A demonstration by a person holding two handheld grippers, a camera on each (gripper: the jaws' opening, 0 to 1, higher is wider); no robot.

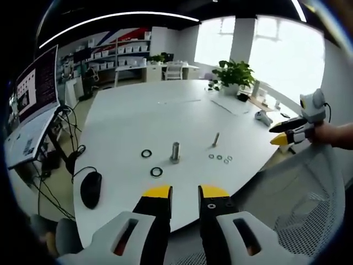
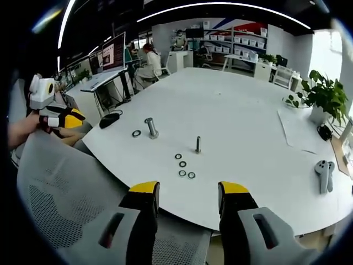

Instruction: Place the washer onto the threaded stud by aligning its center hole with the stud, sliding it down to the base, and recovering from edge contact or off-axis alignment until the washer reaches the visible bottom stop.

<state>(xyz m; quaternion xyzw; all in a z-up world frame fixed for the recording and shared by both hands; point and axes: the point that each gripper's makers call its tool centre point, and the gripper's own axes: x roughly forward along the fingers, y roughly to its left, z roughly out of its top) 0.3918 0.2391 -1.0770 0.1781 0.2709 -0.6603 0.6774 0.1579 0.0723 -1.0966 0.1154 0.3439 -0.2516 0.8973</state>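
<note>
Item one: my right hand-held gripper (image 2: 189,204), jaws spread, empty, short of the counter (image 2: 248,127) edge. My left hand-held gripper (image 1: 185,201), likewise spread and empty. Just ahead of the right: four washers (image 2: 182,164). Beyond them, the threaded stud (image 2: 198,144), upright and bare. Step: approach; next, pinch one washer. Left gripper view adds a mouse (image 1: 91,189) and black rings (image 1: 156,171) beside a thicker bolt (image 1: 175,152).

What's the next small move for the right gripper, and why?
Probably reach the right gripper forward toward the row of small washers beside the thin stud. Its jaws stand open and empty, back at the table edge, so no washer is held yet.
</note>
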